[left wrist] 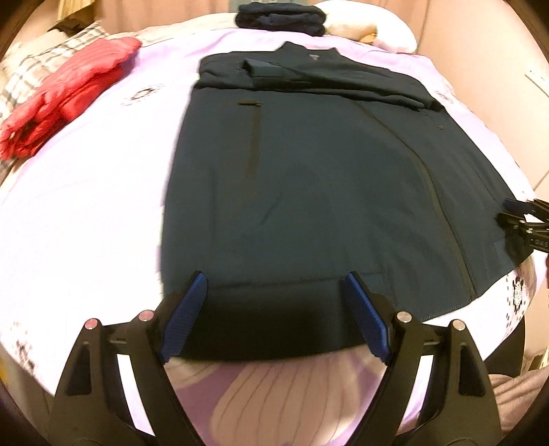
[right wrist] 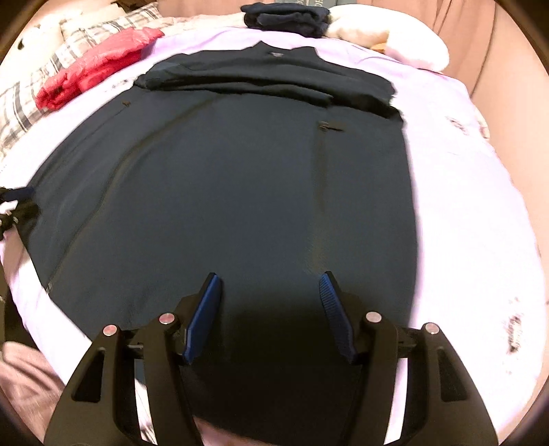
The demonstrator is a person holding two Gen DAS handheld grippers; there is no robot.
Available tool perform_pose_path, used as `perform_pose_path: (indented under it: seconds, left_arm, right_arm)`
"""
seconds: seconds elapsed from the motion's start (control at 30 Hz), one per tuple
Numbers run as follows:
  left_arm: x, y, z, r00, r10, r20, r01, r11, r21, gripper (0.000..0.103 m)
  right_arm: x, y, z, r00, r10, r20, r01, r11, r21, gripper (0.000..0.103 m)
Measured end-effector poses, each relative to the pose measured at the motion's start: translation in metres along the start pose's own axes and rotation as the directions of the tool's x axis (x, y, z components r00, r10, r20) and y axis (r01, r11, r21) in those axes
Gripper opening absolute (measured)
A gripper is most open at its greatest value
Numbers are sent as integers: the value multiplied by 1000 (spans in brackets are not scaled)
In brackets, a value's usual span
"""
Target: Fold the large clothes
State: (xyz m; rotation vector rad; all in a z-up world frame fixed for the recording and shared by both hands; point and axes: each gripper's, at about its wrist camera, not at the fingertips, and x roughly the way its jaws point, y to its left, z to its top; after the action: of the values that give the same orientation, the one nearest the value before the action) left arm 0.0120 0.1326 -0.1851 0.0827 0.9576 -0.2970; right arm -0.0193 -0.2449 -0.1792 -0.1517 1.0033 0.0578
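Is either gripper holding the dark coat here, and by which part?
Nothing is held. The left gripper and right gripper both stand open over the hem of the dark coat.

Jacket [left wrist: 308, 178] dark navy-teal, plain. Bed sheet [left wrist: 85, 206] pale lilac with sparse dark floral prints. Puffer garment [left wrist: 65, 92] bright red. Folded pile [left wrist: 281, 19] at far edge dark navy. Pillow [right wrist: 68, 51] grey-white plaid. Claw pads [left wrist: 185, 319] blue, frames black.
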Motion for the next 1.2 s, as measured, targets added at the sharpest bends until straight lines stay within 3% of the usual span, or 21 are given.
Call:
perform_pose_path:
  seconds: [0.2, 0.33, 0.57, 0.67, 0.73, 0.87, 1.03, 1.13, 1.2]
  left_arm:
    - [-13, -12, 19, 997, -31, 75, 30, 1000, 4, 84]
    - [-2, -47, 38, 993, -37, 114, 25, 994, 102, 84]
    - [41, -73, 29, 1000, -10, 13, 8, 988, 152, 84]
    - [36, -63, 15, 998, -55, 12, 54, 991, 124, 85]
    - [29, -55, 7, 996, -93, 1, 92, 990, 108, 85]
    - [13, -43, -9, 989, -148, -29, 150, 984, 93, 85]
    - [-6, -22, -26, 976, -214, -48, 214, 977, -2, 86]
    - [-19, -6, -34, 975, -218, -42, 215, 975, -63, 87]
    - [-28, 9, -35, 980, -200, -13, 198, 975, -106, 87]
  right_arm:
    - [-16, 9, 17, 993, 87, 83, -91, 995, 44, 61]
    - [-3, 41, 39, 981, 150, 125, -155, 988, 27, 61]
    - [32, 85, 43, 983, 168, 73, -166, 985, -35, 61]
    - [26, 89, 26, 984, 156, 80, -149, 984, -93, 65]
    - [23, 86, 17, 982, 177, 68, -171, 982, -86, 71]
    - [9, 79, -5, 975, 217, 40, -213, 974, -81, 74]
    - [-12, 78, -22, 967, 252, -34, -254, 958, -130, 78]
    - [-22, 66, -24, 952, 301, -58, -305, 949, -79, 78]
    - [-33, 54, -22, 945, 326, -23, -326, 945, -26, 78]
